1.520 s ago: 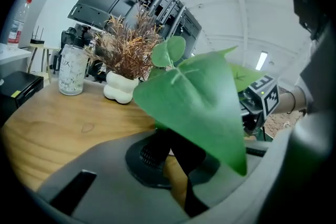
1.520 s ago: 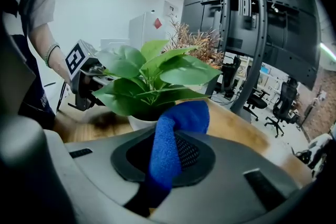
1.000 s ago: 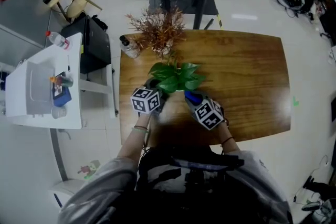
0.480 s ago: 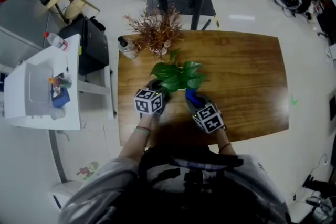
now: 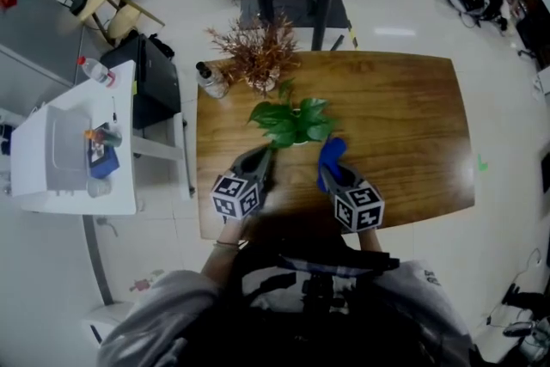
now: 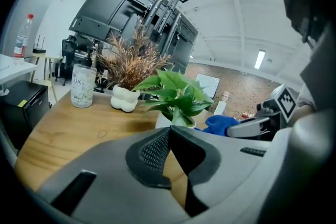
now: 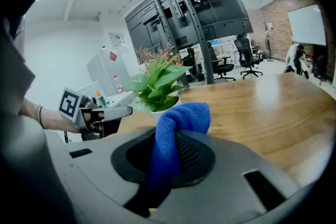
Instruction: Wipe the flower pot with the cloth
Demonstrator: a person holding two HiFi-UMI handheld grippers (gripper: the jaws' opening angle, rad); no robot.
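Note:
A leafy green plant in a white flower pot [image 5: 293, 141] stands mid-table, left of centre. My right gripper [image 5: 332, 171] sits just in front and to the right of it, shut on a blue cloth [image 5: 330, 153] that bulges out between its jaws [image 7: 177, 124]. The cloth is close to the pot [image 7: 160, 108] but apart from it. My left gripper [image 5: 263, 161] is in front and to the left of the pot [image 6: 161, 121]. Its jaws meet at the tips [image 6: 168, 131] with nothing between them.
Behind the pot stand a dried brown plant in a lumpy white vase [image 5: 261, 82] and a clear bottle [image 5: 210, 81]. The wooden table [image 5: 404, 125] stretches to the right. A white side table [image 5: 69, 142] with small items stands at the left, off the table.
Both grippers have drawn back from the pot towards the person. The blue cloth came away from the pot's side with the right gripper.

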